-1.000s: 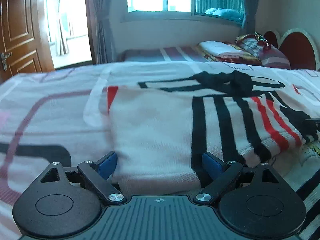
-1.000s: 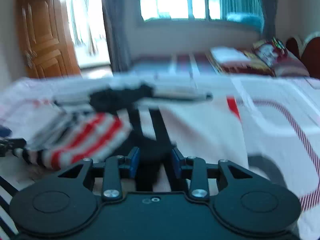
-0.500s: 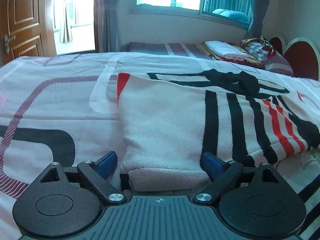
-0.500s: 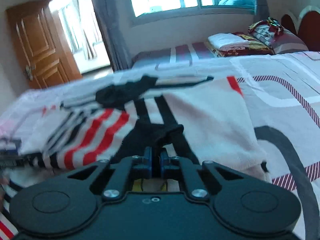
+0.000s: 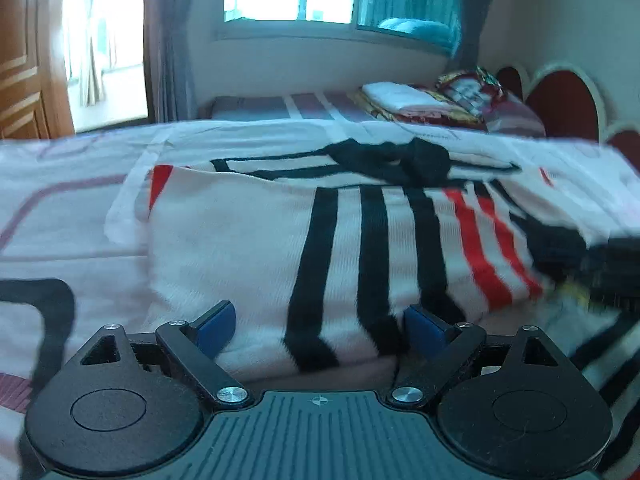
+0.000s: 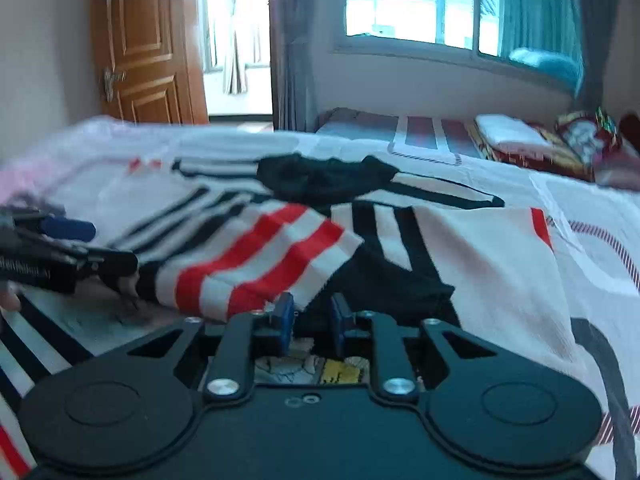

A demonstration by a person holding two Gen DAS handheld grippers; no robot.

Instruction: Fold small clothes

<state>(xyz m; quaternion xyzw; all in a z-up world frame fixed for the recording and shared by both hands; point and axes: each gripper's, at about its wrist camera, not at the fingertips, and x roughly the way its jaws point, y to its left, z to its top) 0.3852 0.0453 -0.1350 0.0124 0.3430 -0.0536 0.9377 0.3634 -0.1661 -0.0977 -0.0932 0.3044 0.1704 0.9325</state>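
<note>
Mid-fold: the white knitted sweater with black and red stripes (image 5: 248, 248) lies on the patterned bedsheet (image 5: 60, 216) near its front edge. The left gripper (image 5: 316, 326) gapes wide around the hem, unclamped; the right gripper (image 6: 312, 316) is opening, its pads off the black cuff — next, re-grip and carry over.

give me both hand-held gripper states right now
left hand-held gripper: open, sweater hem between its fingers, not pinched
right hand-held gripper: opening, nothing gripped
</note>
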